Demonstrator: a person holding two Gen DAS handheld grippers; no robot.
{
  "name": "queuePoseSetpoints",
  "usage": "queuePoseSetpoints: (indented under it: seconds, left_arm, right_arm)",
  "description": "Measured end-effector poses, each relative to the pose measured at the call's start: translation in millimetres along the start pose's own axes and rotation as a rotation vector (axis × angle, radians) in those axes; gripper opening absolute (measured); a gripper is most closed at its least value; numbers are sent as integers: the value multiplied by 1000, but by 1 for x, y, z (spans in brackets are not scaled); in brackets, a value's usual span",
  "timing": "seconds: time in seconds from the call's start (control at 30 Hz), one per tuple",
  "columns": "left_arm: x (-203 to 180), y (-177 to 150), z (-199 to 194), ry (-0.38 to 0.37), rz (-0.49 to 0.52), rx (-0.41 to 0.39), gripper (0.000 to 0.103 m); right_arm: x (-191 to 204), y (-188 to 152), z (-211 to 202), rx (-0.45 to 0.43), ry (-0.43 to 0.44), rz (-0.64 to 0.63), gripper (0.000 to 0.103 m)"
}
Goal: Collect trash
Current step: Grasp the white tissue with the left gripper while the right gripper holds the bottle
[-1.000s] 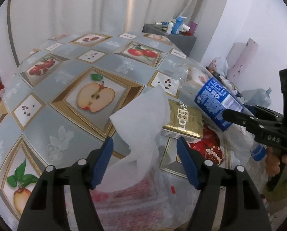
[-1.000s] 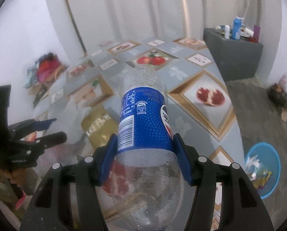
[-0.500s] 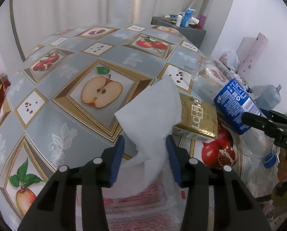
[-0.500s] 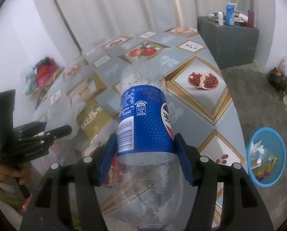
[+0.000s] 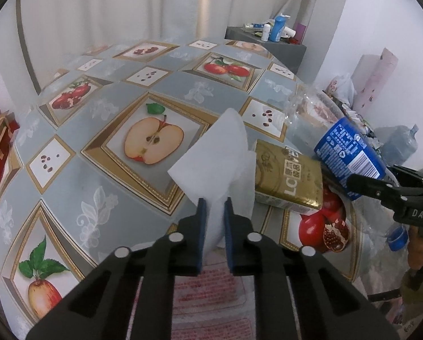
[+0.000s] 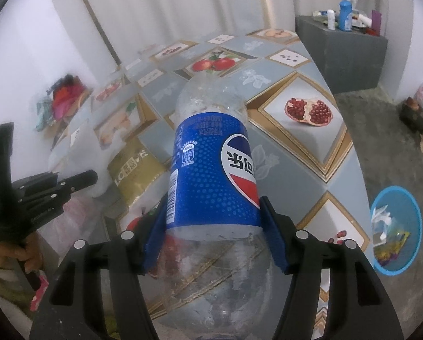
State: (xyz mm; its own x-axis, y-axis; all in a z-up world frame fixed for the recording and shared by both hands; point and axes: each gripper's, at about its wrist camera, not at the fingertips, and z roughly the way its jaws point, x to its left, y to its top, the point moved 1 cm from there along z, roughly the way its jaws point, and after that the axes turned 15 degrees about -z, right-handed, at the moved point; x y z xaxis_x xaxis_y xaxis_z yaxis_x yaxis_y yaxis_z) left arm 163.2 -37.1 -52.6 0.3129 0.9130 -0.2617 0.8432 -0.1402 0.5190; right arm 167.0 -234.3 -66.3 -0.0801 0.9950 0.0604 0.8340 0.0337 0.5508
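Desk [image 5: 69,170]: wide top under a grey cloth printed with fruit pictures; it is the landmark for all places below.
Grey cabinet [image 6: 350,56]: beyond the far corner of the desk, with small bottles on top.
Blue basin [image 6: 395,226]: on the floor beside the desk, on the right of the right wrist view; scraps lie inside.
Plastic bottle [image 6: 211,170]: clear, with a blue label, held above the near part of the desk, its base pointing away.
Right tongs [image 6: 214,226]: closed on the bottle, blue pads pressing both sides at the lower edge of the label.
Gold box [image 5: 288,181]: lying on the desk near its near edge, just beside the tissue.
White tissue [image 5: 220,167]: standing up from the near edge of the desk.
Left tongs [image 5: 213,218]: the jaws have just been closing; now narrow, pinching the lower part of the tissue.
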Motion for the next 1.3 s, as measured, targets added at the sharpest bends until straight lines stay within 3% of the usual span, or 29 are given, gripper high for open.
queuePoseSetpoints:
  seconds: [0.13, 0.87, 1.1, 1.3]
  left_arm:
    - [-1, 2, -4, -4, 12, -17, 5]
    - [-11, 17, -53, -26, 39, -158, 4]
    - [-29, 19, -74, -56, 75, -200, 4]
    - [-66, 22, -84, -112, 141, -211, 4]
  right_arm:
    - [1, -2, -2, -6, -10, 7, 58]
    - [3, -6, -34, -93, -42, 29, 58]
    - [0, -10, -60, -145, -64, 44, 58]
    - [-19, -25, -90, -196, -110, 97, 58]
